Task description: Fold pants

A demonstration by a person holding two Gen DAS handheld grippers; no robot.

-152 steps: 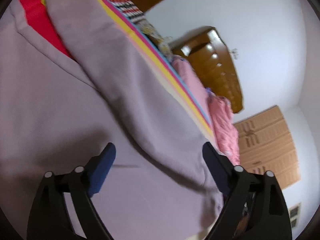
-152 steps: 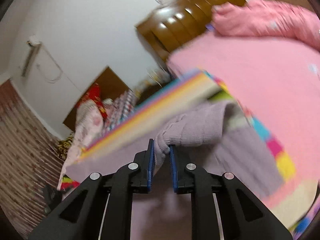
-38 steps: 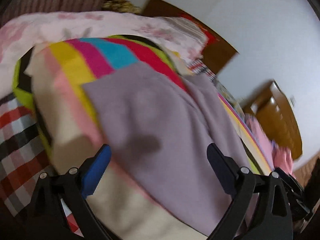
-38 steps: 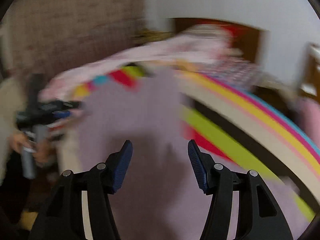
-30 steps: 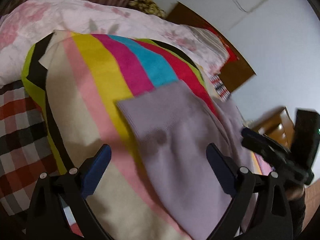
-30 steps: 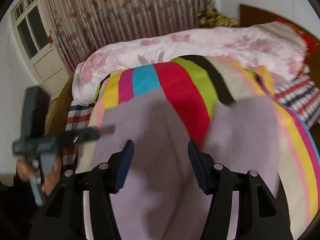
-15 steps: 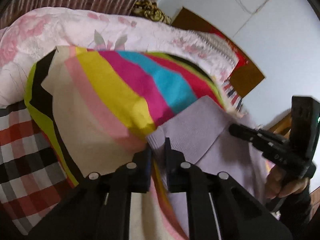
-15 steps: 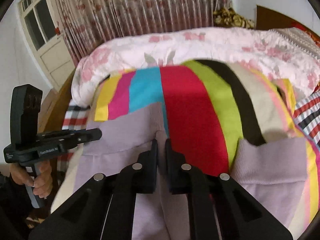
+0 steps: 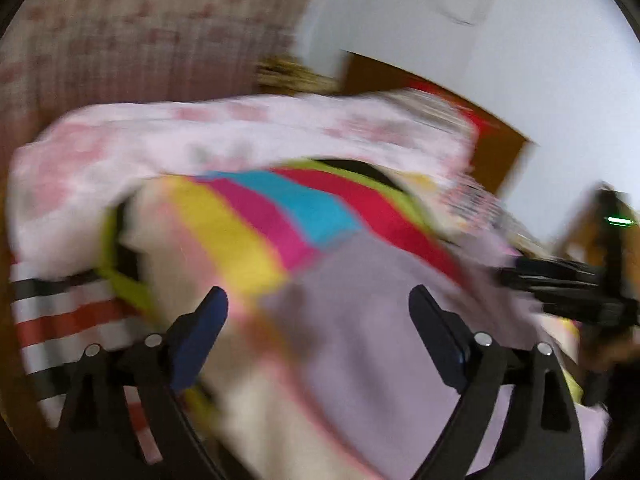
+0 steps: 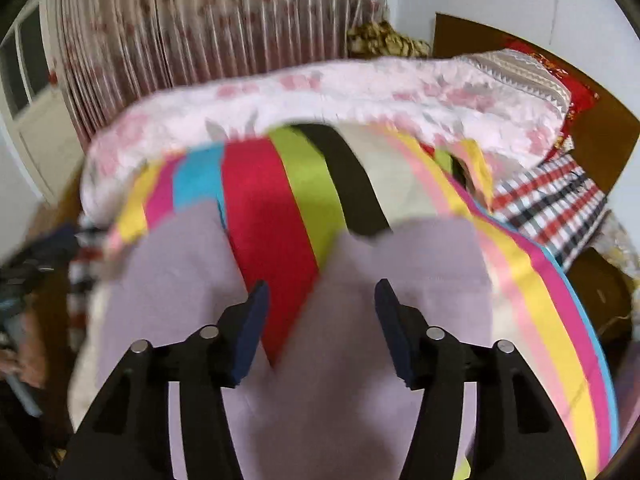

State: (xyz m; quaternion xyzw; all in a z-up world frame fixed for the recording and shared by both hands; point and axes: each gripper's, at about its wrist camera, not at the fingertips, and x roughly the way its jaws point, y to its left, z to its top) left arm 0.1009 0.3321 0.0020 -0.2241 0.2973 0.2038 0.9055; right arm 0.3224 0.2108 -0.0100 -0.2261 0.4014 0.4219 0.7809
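Note:
Lilac pants lie flat on a bright striped blanket, the two legs spread in a V with a red stripe showing between them. My right gripper hovers over that gap; its jaws are opening and nothing is pressed between them. In the blurred left wrist view my left gripper hangs over the end of one pants leg. Its jaws are opening wide, and the cloth lies loose below them. The right gripper shows as a dark blur at the right edge there.
A pink floral quilt is bunched along the far side of the blanket. A red and white checked sheet lies to the right, by a brown wooden headboard. A pleated curtain hangs behind. A hand shows at the left edge.
Half a second ago each gripper was shut on an edge of a pants leg. Both have let go and their jaws now stand apart. The left view has lifted and blurred.

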